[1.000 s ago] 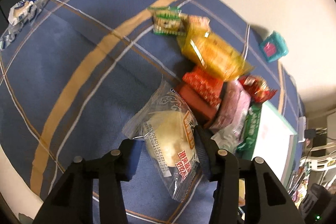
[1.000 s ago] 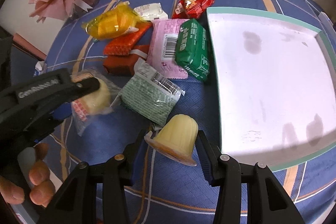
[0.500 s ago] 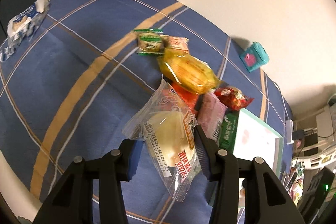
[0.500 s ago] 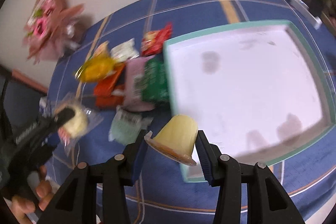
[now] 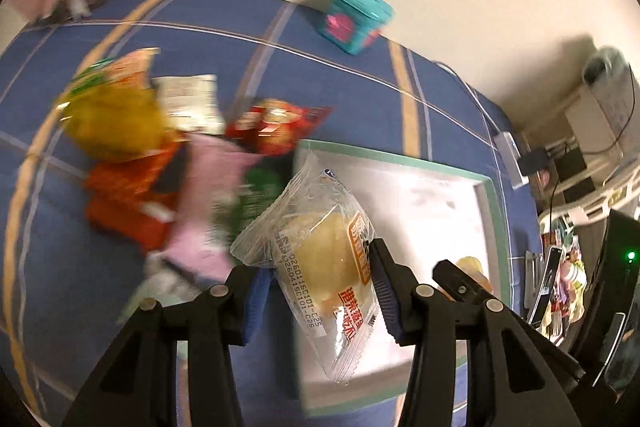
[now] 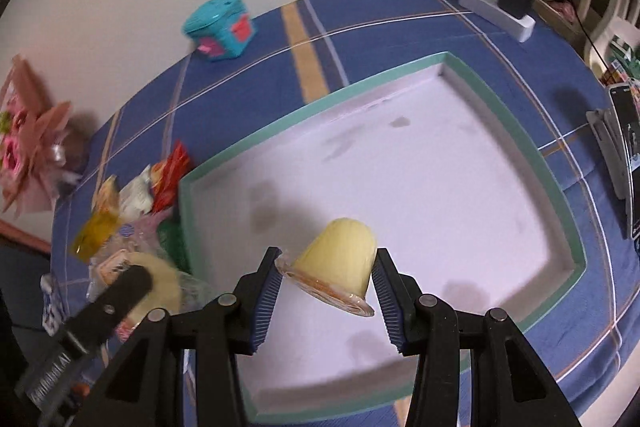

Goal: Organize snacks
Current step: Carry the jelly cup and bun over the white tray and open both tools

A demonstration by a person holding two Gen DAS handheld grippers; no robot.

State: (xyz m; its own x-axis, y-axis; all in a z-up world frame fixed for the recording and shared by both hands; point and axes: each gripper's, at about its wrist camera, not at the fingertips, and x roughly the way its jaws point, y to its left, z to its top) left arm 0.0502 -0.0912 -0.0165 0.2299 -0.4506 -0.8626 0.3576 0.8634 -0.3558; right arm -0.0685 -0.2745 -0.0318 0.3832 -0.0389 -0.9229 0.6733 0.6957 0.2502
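1. Since a second ago both hands have swung across the blue plaid tablecloth (image 6: 400,7) from the snack pile to the white tray (image 6: 436,65); then the tray lay off to one side, now it fills the right wrist view and sits under both loads.
2. Nearest, the right gripper (image 6: 326,285) is clenched on a yellow jelly cup (image 6: 340,263), tilted with its sealed rim toward the camera, over the tray's near part.
3. The left gripper (image 5: 320,287) grasps a bun in a clear wrapper (image 5: 320,259) with orange printing. The bun is pale and round, and the wrapper's crimped ends stick out above and below the jaws. It hangs over the tray's left edge.
4. The tray is teal-rimmed and white inside, with only faint marks. Nothing lies in it yet, so by my reading the sorting has barely begun: two snacks are in the air and none is delivered.
5. Farther left, the snack pile (image 5: 168,163) waits on the cloth, blurred: a yellow pack, red-orange packs, a pink one, a green one and a red candy bag.
6. Farthest, a teal toy box (image 6: 220,27) stands near the wall, and a pink paper bouquet (image 6: 28,151) sits at the left edge.
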